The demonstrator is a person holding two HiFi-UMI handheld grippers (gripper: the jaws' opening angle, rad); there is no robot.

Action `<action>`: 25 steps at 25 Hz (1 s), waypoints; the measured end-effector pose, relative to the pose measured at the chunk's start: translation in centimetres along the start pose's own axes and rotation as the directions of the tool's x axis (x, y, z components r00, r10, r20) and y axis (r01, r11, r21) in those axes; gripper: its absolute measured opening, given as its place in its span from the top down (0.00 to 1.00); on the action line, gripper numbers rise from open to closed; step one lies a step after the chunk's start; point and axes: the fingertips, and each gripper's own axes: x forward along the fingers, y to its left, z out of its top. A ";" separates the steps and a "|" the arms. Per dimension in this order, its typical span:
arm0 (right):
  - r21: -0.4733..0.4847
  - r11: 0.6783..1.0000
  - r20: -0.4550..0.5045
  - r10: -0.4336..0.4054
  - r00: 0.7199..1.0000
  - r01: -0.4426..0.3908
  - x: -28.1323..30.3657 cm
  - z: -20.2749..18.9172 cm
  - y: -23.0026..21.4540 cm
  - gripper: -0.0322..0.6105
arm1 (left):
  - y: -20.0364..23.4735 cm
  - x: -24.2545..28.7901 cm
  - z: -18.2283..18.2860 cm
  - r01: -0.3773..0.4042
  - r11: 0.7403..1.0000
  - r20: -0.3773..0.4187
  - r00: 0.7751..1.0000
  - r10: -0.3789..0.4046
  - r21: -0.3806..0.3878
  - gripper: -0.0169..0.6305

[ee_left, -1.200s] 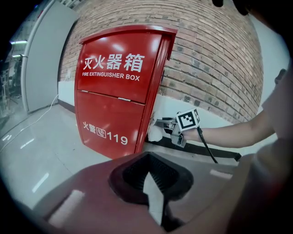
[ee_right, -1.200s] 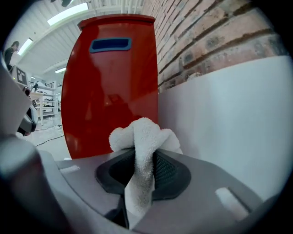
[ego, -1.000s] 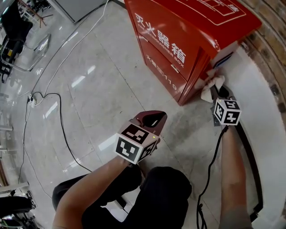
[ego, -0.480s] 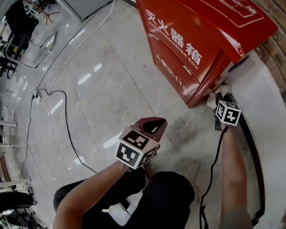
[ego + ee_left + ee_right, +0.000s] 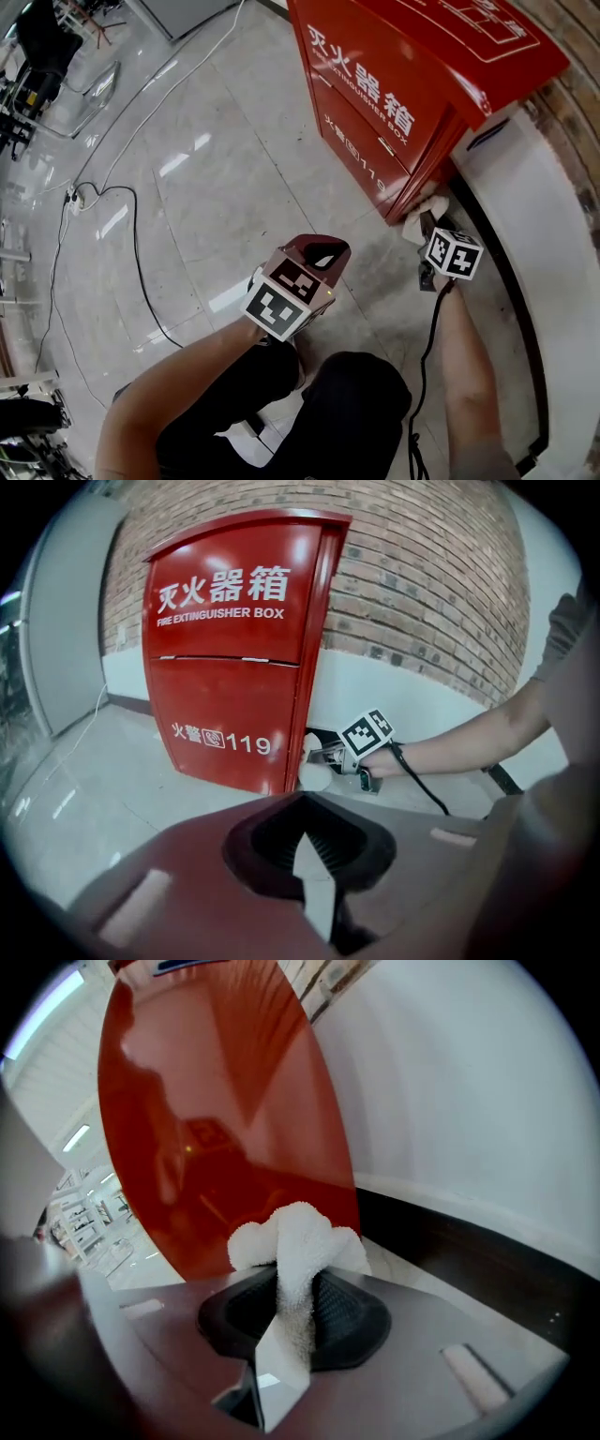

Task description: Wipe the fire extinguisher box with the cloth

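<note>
Your right tongs (image 5: 422, 234) are clamped on the white cloth (image 5: 416, 217), a wad of which bulges out past the tips. They sit low at the foot of the fire extinguisher box (image 5: 375, 103), at its bottom right-hand corner where the side panel meets the floor (image 5: 234, 169).

From those tongs the red side panel lies ahead and to the left. The panel stands upright, so I'd judge that any stroke should run along its height or across its lower edge, with the cloth pushed leftward onto the red. The white wall (image 5: 469, 1101) and its dark skirting (image 5: 450, 1232) close in on the right, leaving you a narrow slot.

Your right hand is much the nearer. Your left tongs (image 5: 314, 258) are closed on nothing, well apart from the box and facing its lettered front.

In the head view the sloping lid overhangs and hides most of the side panel. Whether the cloth actually presses the metal, I can't tell.
</note>
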 end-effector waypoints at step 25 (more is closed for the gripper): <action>-0.401 0.857 0.280 0.451 0.847 -0.324 -19.1 14.3 21.2 0.78 | -0.1 -9.4 8.8 -0.096 0.989 0.148 0.986 0.078 0.116 0.97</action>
